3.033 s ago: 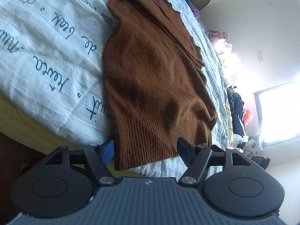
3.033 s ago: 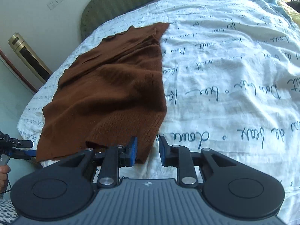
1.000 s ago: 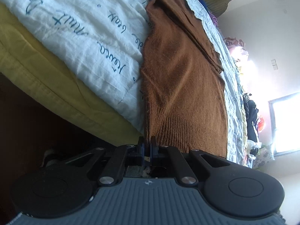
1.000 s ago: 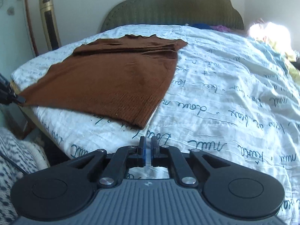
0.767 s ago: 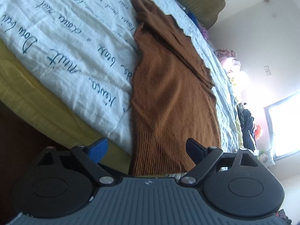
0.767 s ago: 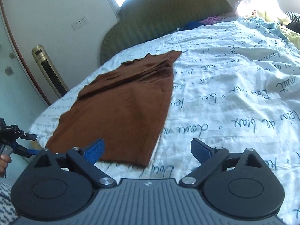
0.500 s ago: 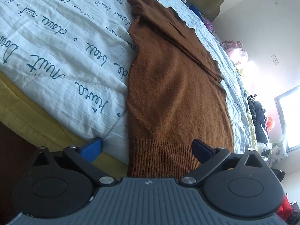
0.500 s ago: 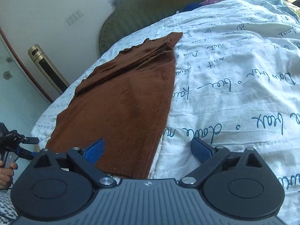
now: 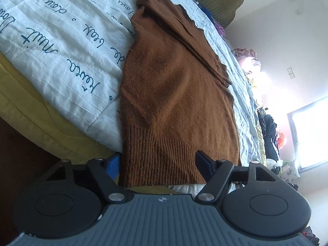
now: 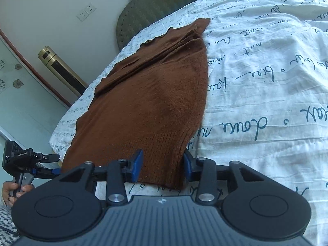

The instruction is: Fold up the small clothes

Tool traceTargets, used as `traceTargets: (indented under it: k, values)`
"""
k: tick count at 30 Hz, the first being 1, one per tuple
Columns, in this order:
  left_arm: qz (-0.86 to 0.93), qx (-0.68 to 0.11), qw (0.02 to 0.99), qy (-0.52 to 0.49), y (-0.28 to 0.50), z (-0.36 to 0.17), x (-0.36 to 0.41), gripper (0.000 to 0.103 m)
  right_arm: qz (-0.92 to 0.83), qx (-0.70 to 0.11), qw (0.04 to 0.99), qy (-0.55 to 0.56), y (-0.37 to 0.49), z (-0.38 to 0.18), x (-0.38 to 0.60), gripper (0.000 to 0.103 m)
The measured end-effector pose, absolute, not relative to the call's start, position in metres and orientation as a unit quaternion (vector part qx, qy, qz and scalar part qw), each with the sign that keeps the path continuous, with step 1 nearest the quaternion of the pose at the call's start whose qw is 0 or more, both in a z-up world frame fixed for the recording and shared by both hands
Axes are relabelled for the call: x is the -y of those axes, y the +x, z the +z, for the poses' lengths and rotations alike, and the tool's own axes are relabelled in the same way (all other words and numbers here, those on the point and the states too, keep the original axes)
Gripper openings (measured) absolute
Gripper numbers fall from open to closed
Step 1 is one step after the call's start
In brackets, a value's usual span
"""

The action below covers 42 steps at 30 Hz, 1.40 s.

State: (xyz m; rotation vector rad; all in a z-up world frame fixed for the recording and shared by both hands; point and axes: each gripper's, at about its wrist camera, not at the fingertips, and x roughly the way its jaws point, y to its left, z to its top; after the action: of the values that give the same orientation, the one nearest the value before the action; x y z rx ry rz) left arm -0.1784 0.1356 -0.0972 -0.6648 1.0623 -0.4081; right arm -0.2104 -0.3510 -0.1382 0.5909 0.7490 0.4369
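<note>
Sweater [image 9: 176, 102]: brown knit, flat on the bed, sleeves already folded in so it forms a long narrow strip; ribbed hem [image 9: 164, 160] at the near bed edge, collar end toward the headboard [image 10: 164, 0].
Bed: white quilt [image 10: 266, 82] with blue script; yellow sheet [image 9: 51, 123] shows below its edge.
Left tool [image 9: 157, 164]: jaws apart, have just been closing from wide. They straddle one hem corner; the hem lies between them, pads not pressing as far as the left view shows.
Right tool [image 10: 162, 168]: jaws apart but narrower, also just been closing. The other hem corner sits between the blue pads [image 10: 137, 166]; contact looks near, a firm pinch not evident.
Hand [image 10: 12, 190]: seen in the right view at lower left, gripping the left tool's handle off the bed edge.
Step in hand: judged as taking hold of both hem corners, ahead of the lengthwise fold. Side folds look done; the hem-to-collar fold is not yet begun.
Next move calls for: both tools to finish closing on the full thickness of the ribbing, then an even lift and carry toward the collar, corners kept level so the strip stays square.
Risk: the knit is thick and layered; a shallow pinch may catch only the top layer and let the folded sleeves spill out.
</note>
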Motion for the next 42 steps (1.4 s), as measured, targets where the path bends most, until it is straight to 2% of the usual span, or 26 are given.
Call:
traceTargets:
  k: [1,2,3,4,5,6,7,10,27,33,42]
  values:
    - [-0.191,-0.495,0.787,-0.314,-0.177,-0.097,-0.137,0.058,0.208,-0.357,0.866,0.281,-0.21,-0.138,0.351,0.039]
    - [-0.194,-0.5,0.783,-0.316,-0.176,-0.098,-0.139,0.041,0.206,-0.356,0.868,0.278,-0.21,-0.138,0.35,0.038]
    - [-0.192,-0.507,0.779,-0.316,-0.175,-0.1,-0.14,0.031,0.206,-0.356,0.869,0.275,-0.21,-0.137,0.349,0.038]
    - [-0.183,-0.515,0.775,-0.317,-0.174,-0.102,-0.141,0.014,0.206,-0.355,0.87,0.273,-0.21,-0.137,0.348,0.038]
    - [-0.179,-0.519,0.774,-0.315,-0.174,-0.104,-0.141,0.012,0.206,-0.356,0.871,0.27,-0.209,-0.137,0.346,0.038]
    - [-0.178,-0.519,0.775,-0.314,-0.175,-0.105,-0.142,0.012,0.206,-0.358,0.871,0.267,-0.209,-0.136,0.345,0.038]
    - [-0.174,-0.523,0.772,-0.316,-0.176,-0.105,-0.143,0.011,0.206,-0.359,0.869,0.271,-0.208,-0.136,0.346,0.032]
    - [-0.164,-0.524,0.774,-0.315,-0.179,-0.105,-0.145,0.009,0.211,-0.368,0.862,0.277,-0.208,-0.138,0.347,0.01]
    - [-0.199,-0.468,0.8,-0.32,-0.187,-0.046,-0.138,0.004,0.217,-0.293,0.893,0.263,-0.221,-0.088,0.348,0.006]
    - [-0.189,-0.453,0.823,-0.287,-0.188,-0.023,-0.141,0.004,0.229,-0.283,0.89,0.274,-0.228,-0.084,0.351,0.006]
    - [-0.182,-0.485,0.812,-0.27,-0.18,-0.058,-0.128,0.003,0.214,-0.304,0.881,0.293,-0.224,-0.115,0.355,0.006]
